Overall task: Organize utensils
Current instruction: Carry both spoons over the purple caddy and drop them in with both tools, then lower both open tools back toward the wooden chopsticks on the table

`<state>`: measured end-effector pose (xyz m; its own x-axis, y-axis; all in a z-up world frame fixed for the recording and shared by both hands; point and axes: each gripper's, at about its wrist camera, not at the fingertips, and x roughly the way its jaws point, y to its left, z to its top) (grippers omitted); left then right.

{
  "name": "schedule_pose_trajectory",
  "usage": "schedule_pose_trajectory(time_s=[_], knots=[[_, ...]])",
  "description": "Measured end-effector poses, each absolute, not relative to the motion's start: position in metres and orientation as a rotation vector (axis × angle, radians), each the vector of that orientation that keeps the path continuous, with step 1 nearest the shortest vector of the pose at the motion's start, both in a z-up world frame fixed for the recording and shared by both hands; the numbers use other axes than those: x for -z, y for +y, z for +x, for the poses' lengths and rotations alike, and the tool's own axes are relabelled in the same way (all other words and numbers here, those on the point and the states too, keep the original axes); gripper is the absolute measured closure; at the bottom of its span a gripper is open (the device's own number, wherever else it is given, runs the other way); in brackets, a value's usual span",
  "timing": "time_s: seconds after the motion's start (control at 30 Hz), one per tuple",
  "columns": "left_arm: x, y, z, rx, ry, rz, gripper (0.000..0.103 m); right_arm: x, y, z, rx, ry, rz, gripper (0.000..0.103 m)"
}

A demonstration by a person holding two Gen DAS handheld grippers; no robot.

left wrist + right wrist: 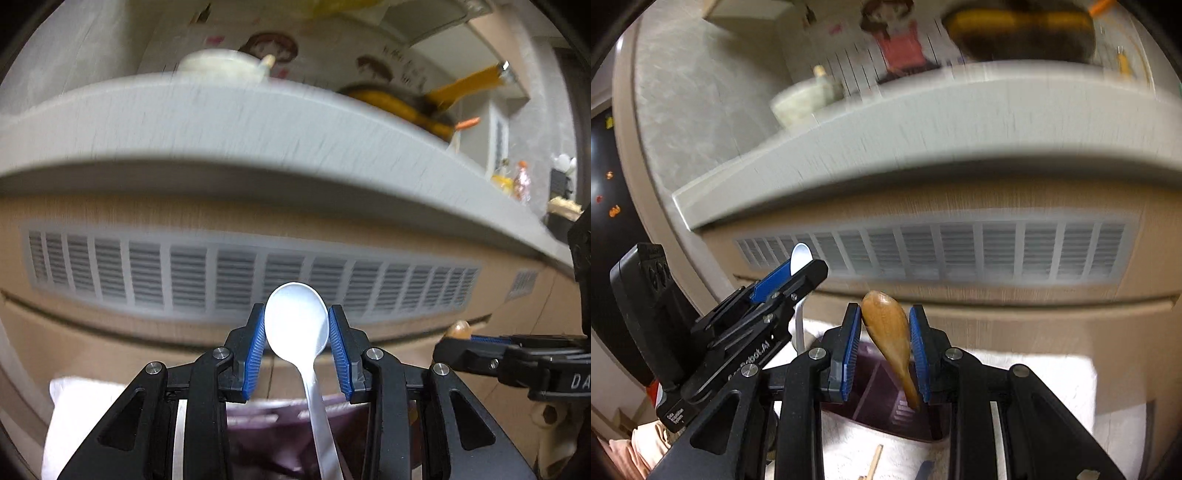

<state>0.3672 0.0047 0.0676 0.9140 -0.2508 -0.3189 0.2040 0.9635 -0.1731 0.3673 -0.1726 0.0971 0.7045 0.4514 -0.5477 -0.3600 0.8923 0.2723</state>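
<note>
My left gripper (297, 325) is shut on the bowl of a white plastic spoon (295, 325), handle hanging down, held in the air in front of a cabinet. It also shows in the right wrist view (798, 271) with the white spoon (800, 254). My right gripper (884, 328) is shut on the bowl of a wooden spoon (886, 328), handle pointing down. In the left wrist view the right gripper (461, 338) holds the wooden spoon's tip (459, 328) at the right. A dark purple tray (882, 391) lies below on a white towel (1034, 384).
A grey counter edge (258, 122) runs above a vent grille (221, 277). On the counter stand a white bowl (221, 64) and a yellow-handled pan (424, 103). A wooden stick (874, 461) lies on the towel.
</note>
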Motion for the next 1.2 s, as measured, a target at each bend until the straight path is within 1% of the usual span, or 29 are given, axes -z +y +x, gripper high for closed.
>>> schedule_pose_trajectory(time_s=[0.13,0.2,0.23,0.27,0.33,0.4,0.47,0.53,0.6,0.63,0.7,0.77,0.9,0.93,1.0,1.13,1.17,1.2], knots=[[-0.047,0.000,0.368,0.213,0.369,-0.113,0.067,-0.067,-0.168,0.375,-0.436,0.723,0.140,0.078],[-0.044,-0.002,0.368,0.213,0.377,-0.119,0.064,-0.058,-0.167,0.376,-0.425,0.742,0.135,0.077],[-0.044,-0.002,0.369,0.215,0.377,-0.126,0.059,-0.054,-0.167,0.375,-0.419,0.751,0.130,0.077],[-0.044,-0.001,0.367,0.213,0.373,-0.133,0.057,-0.052,-0.166,0.373,-0.416,0.754,0.126,0.077],[-0.050,0.001,0.363,0.206,0.363,-0.141,0.057,-0.051,-0.167,0.369,-0.400,0.746,0.114,0.072],[-0.058,0.008,0.358,0.193,0.363,-0.153,0.053,-0.055,-0.167,0.361,-0.381,0.728,0.100,0.065],[-0.068,0.016,0.345,0.158,0.372,-0.161,0.045,-0.060,-0.170,0.350,-0.362,0.704,0.084,0.060],[-0.072,0.021,0.333,0.123,0.403,-0.154,0.044,-0.064,-0.173,0.334,-0.339,0.677,0.059,0.055],[-0.070,0.023,0.319,0.112,0.448,-0.142,0.044,-0.066,-0.176,0.320,-0.310,0.654,0.031,0.042],[-0.067,0.022,0.312,0.112,0.480,-0.132,0.043,-0.066,-0.176,0.312,-0.293,0.642,0.011,0.038],[-0.058,0.021,0.297,0.127,0.537,-0.119,0.042,-0.062,-0.176,0.299,-0.273,0.635,-0.033,0.030],[-0.042,0.021,0.281,0.150,0.607,-0.105,0.038,-0.052,-0.172,0.285,-0.252,0.646,-0.091,0.025],[-0.007,0.023,0.258,0.171,0.738,-0.084,0.037,-0.024,-0.156,0.263,-0.212,0.675,-0.196,0.013],[0.001,0.024,0.253,0.168,0.764,-0.081,0.037,-0.016,-0.151,0.257,-0.208,0.686,-0.211,0.011],[0.016,0.032,0.242,0.147,0.813,-0.088,0.037,-0.002,-0.145,0.248,-0.223,0.710,-0.223,0.005],[0.033,0.049,0.222,0.117,0.862,-0.115,0.037,0.032,-0.121,0.231,-0.302,0.820,-0.232,0.005],[0.035,0.053,0.218,0.112,0.868,-0.121,0.035,0.037,-0.119,0.230,-0.317,0.851,-0.224,0.017],[0.036,0.056,0.214,0.110,0.872,-0.125,0.035,0.045,-0.116,0.230,-0.339,0.897,-0.209,0.047]])
